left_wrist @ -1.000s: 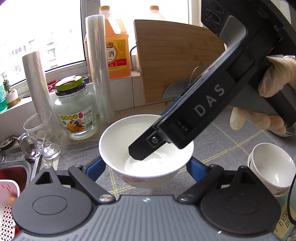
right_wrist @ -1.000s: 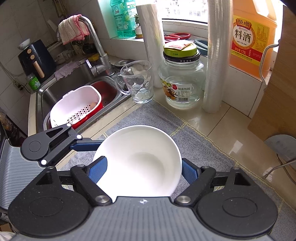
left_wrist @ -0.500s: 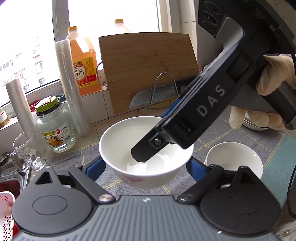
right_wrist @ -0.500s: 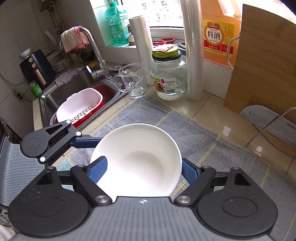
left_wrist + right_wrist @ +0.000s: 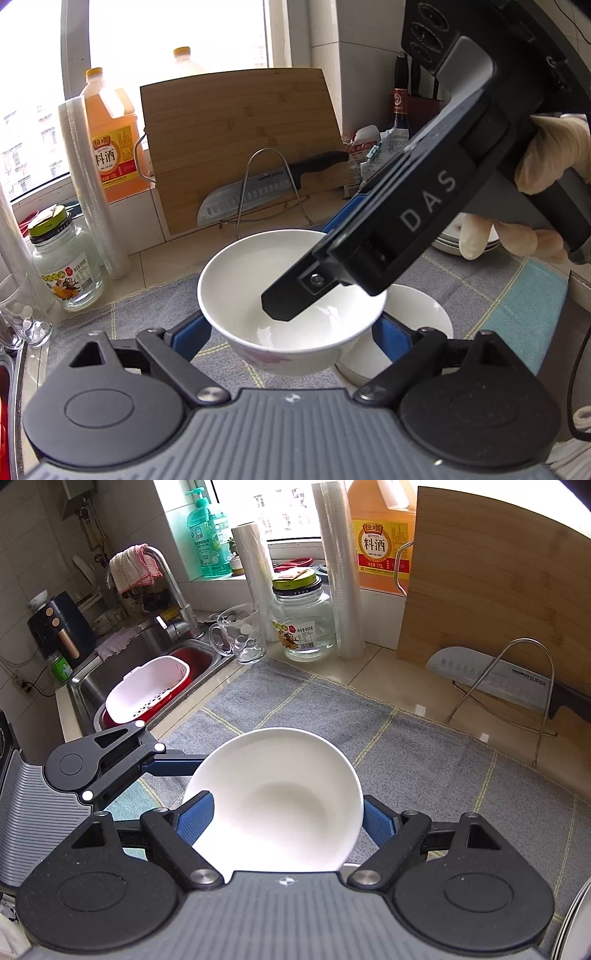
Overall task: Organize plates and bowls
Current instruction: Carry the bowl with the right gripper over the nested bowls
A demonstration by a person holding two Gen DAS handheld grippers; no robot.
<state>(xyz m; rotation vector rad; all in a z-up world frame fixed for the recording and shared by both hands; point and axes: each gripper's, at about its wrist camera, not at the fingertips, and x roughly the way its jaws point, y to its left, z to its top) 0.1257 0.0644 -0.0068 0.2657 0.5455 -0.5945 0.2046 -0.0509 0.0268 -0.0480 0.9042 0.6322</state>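
White bowl [image 5: 291,291], centre frame above the grey mat [image 5: 424,760], is gripped by both the left tool [image 5: 291,332] and the right tool [image 5: 284,812], seemingly being carried for stacking, so lowering squarely onto the second bowl [image 5: 421,314] at lower right is called for.

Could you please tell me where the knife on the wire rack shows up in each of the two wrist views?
Left wrist view: the knife is upper centre, on the wire rack, in front of the cutting board.
Right wrist view: the knife is at the right edge, mid-height, below the board.
Shared landmark: the orange bottle just left of the board.
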